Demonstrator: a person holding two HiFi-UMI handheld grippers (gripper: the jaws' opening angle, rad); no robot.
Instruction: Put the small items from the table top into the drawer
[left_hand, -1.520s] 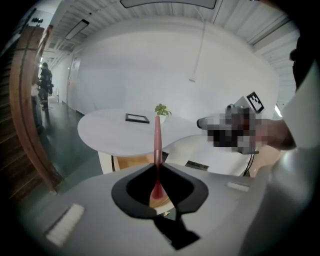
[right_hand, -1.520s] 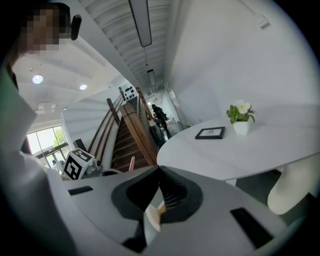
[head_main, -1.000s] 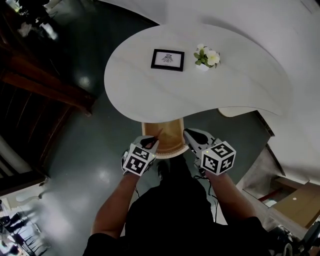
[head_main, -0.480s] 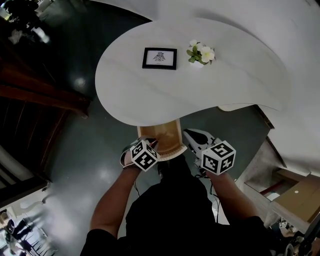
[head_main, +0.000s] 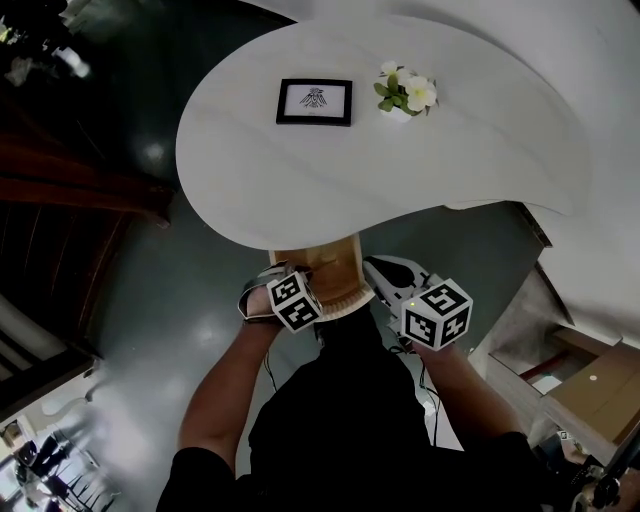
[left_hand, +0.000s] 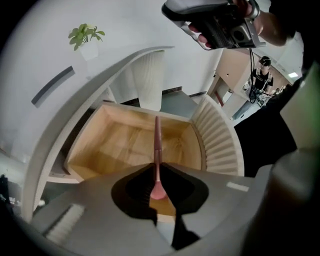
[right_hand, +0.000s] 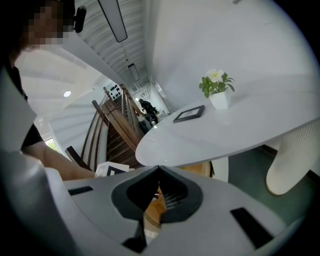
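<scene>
Pinching a pink brush (left_hand: 156, 142), the left gripper (left_hand: 156, 175) should dip low over the open drawer's (left_hand: 107, 150) middle before letting go; the right gripper (right_hand: 158, 175) is closed, empty.

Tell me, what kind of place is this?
Probably a lobby or showroom: a big curved white table with a picture and a plant, a shiny dark floor, and wooden stairs nearby.

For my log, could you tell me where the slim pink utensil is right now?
In the left gripper view, the pink utensil is clamped in the left claw, pointing out over the open wooden drawer.
</scene>
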